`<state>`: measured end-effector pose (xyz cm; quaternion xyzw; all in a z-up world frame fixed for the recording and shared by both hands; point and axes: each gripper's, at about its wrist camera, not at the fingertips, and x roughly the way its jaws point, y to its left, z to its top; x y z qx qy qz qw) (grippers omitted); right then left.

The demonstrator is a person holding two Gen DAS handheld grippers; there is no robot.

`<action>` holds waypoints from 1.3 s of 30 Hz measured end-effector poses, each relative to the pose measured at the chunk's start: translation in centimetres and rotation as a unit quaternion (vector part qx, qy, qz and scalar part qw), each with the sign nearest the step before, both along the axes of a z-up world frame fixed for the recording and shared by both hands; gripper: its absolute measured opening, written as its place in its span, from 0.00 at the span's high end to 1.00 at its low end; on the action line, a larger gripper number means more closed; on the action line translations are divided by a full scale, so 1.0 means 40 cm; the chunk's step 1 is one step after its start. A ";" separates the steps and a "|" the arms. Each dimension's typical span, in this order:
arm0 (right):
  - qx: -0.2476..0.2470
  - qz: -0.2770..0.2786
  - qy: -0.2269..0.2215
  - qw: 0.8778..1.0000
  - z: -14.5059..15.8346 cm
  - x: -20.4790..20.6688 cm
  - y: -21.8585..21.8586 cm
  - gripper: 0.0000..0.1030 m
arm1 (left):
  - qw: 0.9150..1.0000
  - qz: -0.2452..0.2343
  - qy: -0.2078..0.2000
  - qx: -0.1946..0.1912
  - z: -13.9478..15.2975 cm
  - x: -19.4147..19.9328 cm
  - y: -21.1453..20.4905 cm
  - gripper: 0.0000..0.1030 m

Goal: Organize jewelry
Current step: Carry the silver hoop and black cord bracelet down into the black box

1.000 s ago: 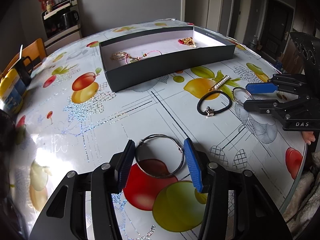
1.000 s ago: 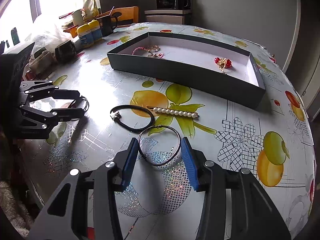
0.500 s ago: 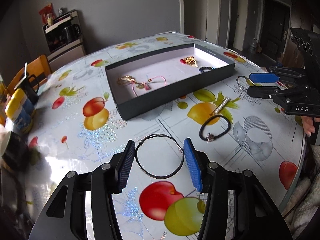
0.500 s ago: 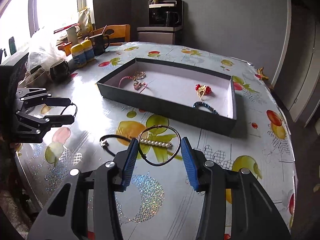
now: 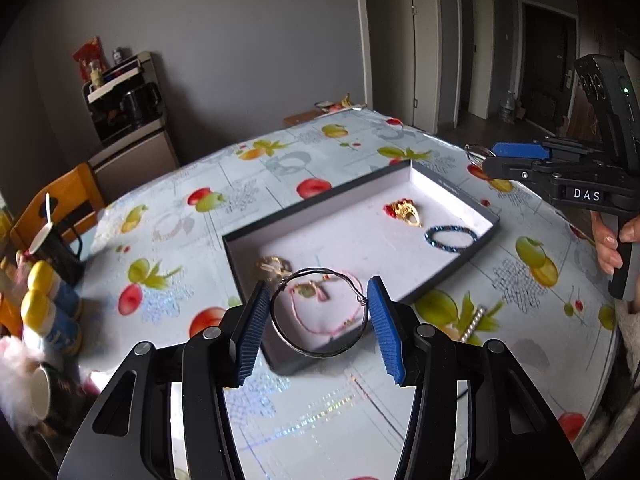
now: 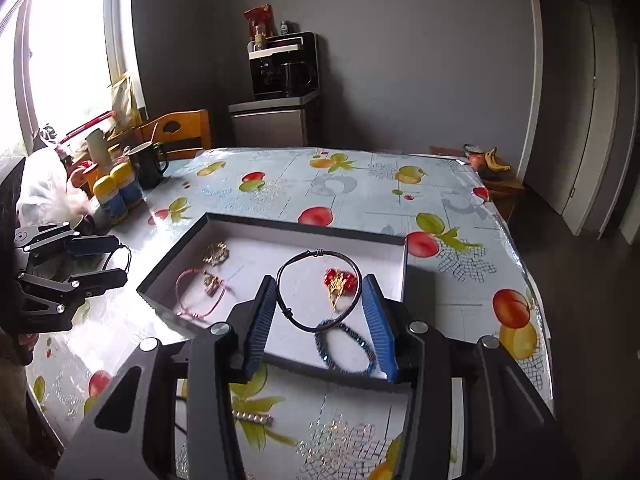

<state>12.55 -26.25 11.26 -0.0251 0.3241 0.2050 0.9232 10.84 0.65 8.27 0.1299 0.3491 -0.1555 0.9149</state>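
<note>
Both tongs are carrying wire bangles to the tray. Left tongs (image 5: 318, 322) pinch a silver bangle (image 5: 319, 312) across its width, held in the air over the tray's (image 5: 452, 188) near-left corner, lower centre of the left view. Right tongs (image 6: 320, 312) pinch a dark bangle (image 6: 319, 290) the same way, centre of the right view, over the tray's near-right part.

Already in the tray: pink cord bracelet (image 6: 200, 294), gold charm (image 6: 216, 254), red-gold piece (image 6: 339, 282), blue beaded bracelet (image 6: 346, 346). Still on the worktop (image 5: 320, 420): pearl clip (image 6: 250, 417), low in the right view.

Doing the drop well:
- Pick bare tray floor; centre looks free.
- Keep the left bangle off the pink cord, the right one off the red-gold piece and beads, likely to tangle.
- Lower close to the floor before letting go; thin hoops probably bounce or roll.
- Keep bangles level and clear the near wall.
- Keep the two tongs apart.
</note>
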 end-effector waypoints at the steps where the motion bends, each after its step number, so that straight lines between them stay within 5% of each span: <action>1: 0.003 -0.006 -0.001 1.000 0.006 0.016 -0.001 0.57 | 1.000 0.004 -0.002 0.000 0.007 0.024 -0.004 0.49; 8: 0.034 -0.025 0.004 0.999 0.010 0.118 0.030 0.57 | 0.999 0.032 0.012 -0.017 -0.007 0.189 -0.026 0.49; 16: 0.015 -0.005 0.053 0.998 -0.119 0.176 0.090 0.57 | 0.996 0.068 0.051 -0.027 -0.106 0.328 -0.026 0.49; 27: -0.051 0.088 0.115 0.988 -0.231 0.163 0.170 0.57 | 0.994 0.060 0.083 -0.037 -0.199 0.375 -0.056 0.49; 39: -0.064 0.102 0.134 0.984 -0.255 0.160 0.188 0.57 | 0.988 0.046 0.145 0.002 -0.237 0.405 -0.083 0.49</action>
